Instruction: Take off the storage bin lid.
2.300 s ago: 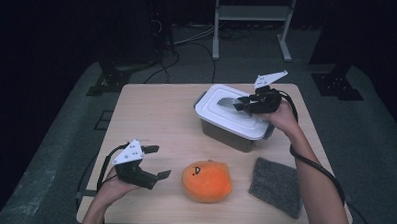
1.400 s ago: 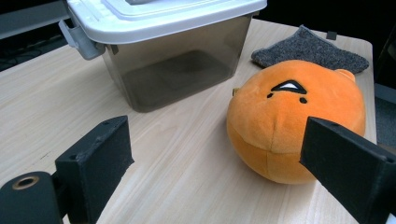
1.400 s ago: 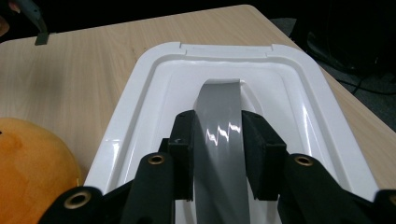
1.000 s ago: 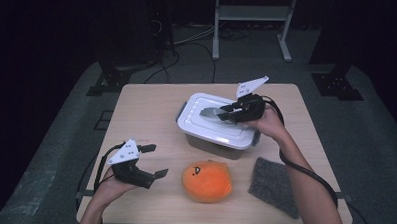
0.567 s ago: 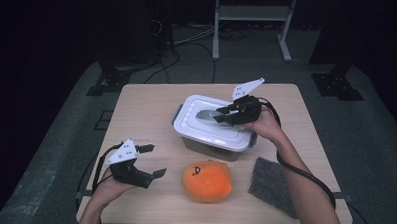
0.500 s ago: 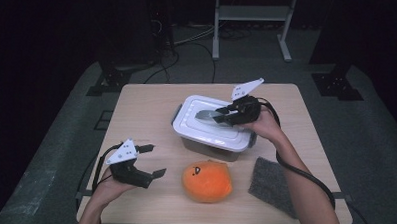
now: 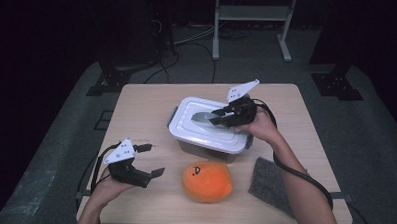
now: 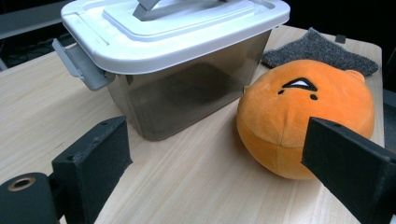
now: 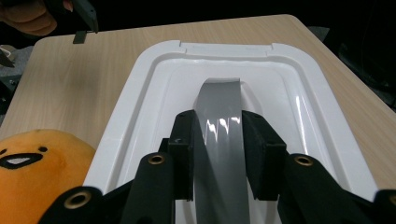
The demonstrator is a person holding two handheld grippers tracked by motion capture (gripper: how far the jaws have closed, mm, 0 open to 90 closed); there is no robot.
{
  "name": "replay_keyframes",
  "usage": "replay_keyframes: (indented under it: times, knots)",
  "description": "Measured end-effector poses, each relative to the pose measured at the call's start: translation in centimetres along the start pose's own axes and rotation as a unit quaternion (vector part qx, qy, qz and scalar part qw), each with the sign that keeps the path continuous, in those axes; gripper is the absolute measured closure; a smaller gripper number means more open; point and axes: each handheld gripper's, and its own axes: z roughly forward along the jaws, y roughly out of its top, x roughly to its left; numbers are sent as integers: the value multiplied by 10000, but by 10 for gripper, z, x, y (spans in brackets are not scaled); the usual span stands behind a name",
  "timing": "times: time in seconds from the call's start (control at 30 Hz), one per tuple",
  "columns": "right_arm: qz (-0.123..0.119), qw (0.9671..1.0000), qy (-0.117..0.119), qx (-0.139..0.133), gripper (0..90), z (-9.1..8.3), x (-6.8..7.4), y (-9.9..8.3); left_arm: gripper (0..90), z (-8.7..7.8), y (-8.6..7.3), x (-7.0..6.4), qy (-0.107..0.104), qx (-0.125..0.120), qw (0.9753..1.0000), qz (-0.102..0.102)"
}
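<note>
1. High view. A rectangular storage box with a smoky translucent body and white plastic lid (image 7: 209, 130) stands near the middle of the light wooden table (image 7: 141, 110), its long axis slanting from near-right to far-left. The right gripper (image 7: 217, 115) sits on top of the box, its jaws clamped on the grey strap handle (image 7: 203, 115) at the lid's centre. This hand is plainly the one engaged with the box. The left gripper (image 7: 152, 160) rests well to the near-left of the box, jaws wide apart and holding nothing. A round orange plush toy with a stitched face (image 7: 207, 181) lies just in front of the box; a dark grey felt pad (image 7: 274, 184) lies to the box's near-right.

2. Left gripper view. The jaws stand spread, with the box and the plush toy ahead between them. The lid is seated. A grey latch (image 8: 79, 66) on the end wall hangs outward, apparently unfastened. Through the tinted wall nothing can be made out inside; the box looks empty, though this is a judgement.

3. Right gripper view. Both jaws press on either side of the handle, which runs straight away from the jaws along the lid's length. Any lift would therefore be upward from the lid's centre.
</note>
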Motion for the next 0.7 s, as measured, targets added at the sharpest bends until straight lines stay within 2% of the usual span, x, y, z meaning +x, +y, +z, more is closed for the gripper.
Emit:
replay_keyframes:
  times: [0.5, 0.7]
  knots:
    - [43, 10000, -26, 8, 658, 0, 2, 0, 72, 1, 0, -1, -23, -1, 10000, -14]
    - [75, 9999, -104, 24, 659, 0, 2, 1, 72, 1, 0, -1, -16, -19, 10000, -20]
